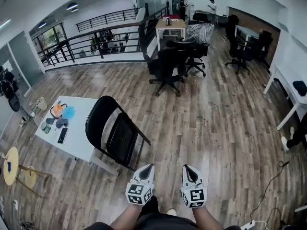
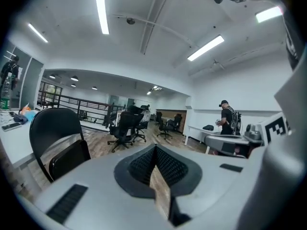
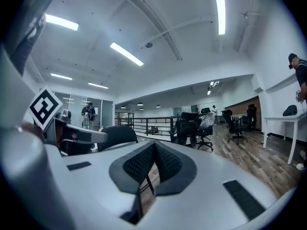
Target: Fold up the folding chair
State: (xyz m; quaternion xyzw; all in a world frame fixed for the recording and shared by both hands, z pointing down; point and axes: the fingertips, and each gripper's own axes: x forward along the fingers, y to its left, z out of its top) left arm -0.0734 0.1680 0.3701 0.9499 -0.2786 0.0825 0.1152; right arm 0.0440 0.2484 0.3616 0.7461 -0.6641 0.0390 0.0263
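Note:
The black folding chair (image 1: 116, 132) stands on the wood floor against the corner of a white table; its seat looks tipped up toward the backrest. My left gripper (image 1: 149, 166) and right gripper (image 1: 187, 167) hang side by side low in the head view, close to my body and well short of the chair. Both are shut with nothing between the jaws. In the left gripper view the chair (image 2: 56, 130) is at the left, beyond the shut left gripper (image 2: 156, 148). In the right gripper view the chair's backrest (image 3: 117, 134) rises behind the shut right gripper (image 3: 154, 145).
The white table (image 1: 82, 145) carries a phone and small items. A round yellow stool (image 1: 10, 165) is at far left. Black office chairs (image 1: 166, 67) stand ahead, with a railing (image 1: 96, 37) behind them. A white desk (image 1: 287, 91) is at right. A person (image 2: 226, 117) stands by a desk.

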